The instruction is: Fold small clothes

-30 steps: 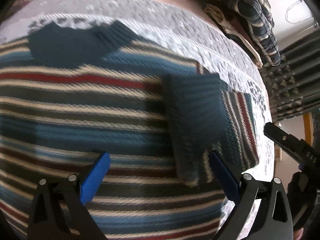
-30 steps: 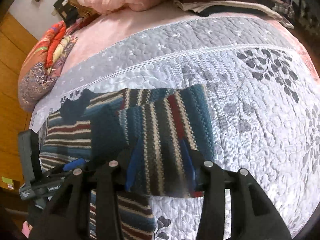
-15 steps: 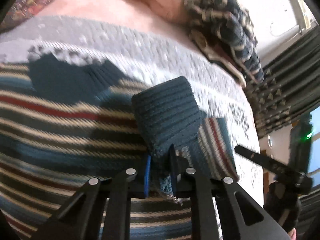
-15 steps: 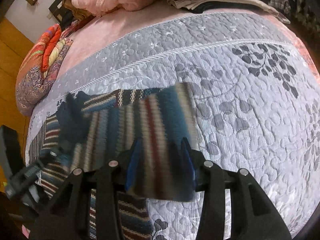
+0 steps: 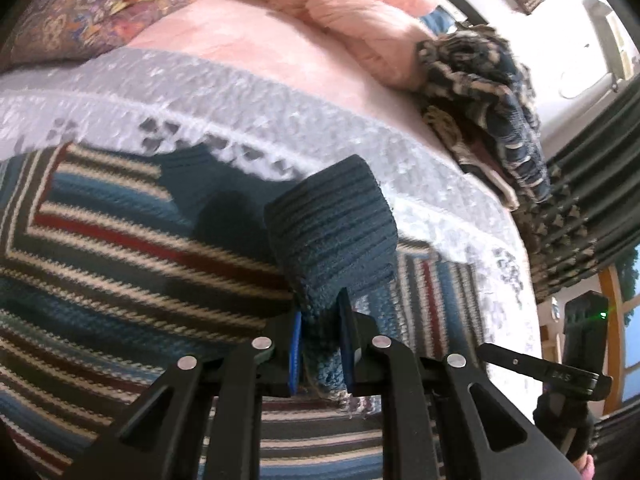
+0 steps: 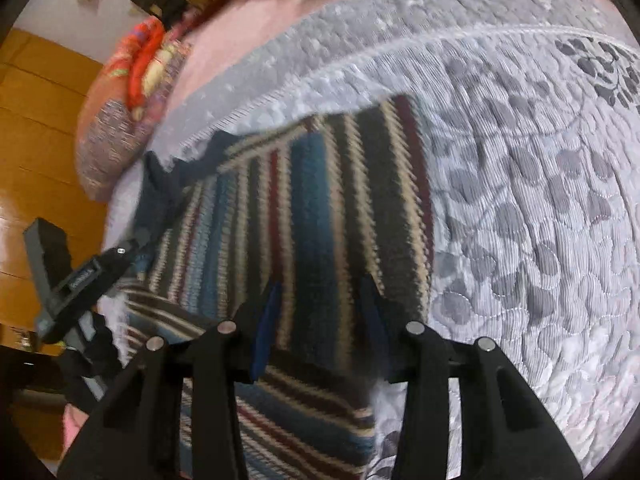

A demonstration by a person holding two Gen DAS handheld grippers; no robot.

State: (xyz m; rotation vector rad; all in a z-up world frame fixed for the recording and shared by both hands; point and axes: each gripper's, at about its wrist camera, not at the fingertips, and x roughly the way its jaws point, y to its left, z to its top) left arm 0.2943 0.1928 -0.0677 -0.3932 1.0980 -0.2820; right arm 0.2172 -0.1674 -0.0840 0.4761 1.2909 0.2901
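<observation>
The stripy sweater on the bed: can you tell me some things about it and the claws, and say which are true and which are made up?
1. The left claw is pinching the sweater's dark blue cuff. True.
2. The sweater is plain pink. False: it has blue, cream, red and dark stripes.
3. The sweater lies on a grey quilt with leaf shapes. True.
4. The right claw is far from the sweater. False: its fingers sit on either side of a striped fold.
5. The left claw is wide open. False: it is shut on the cuff.
</observation>
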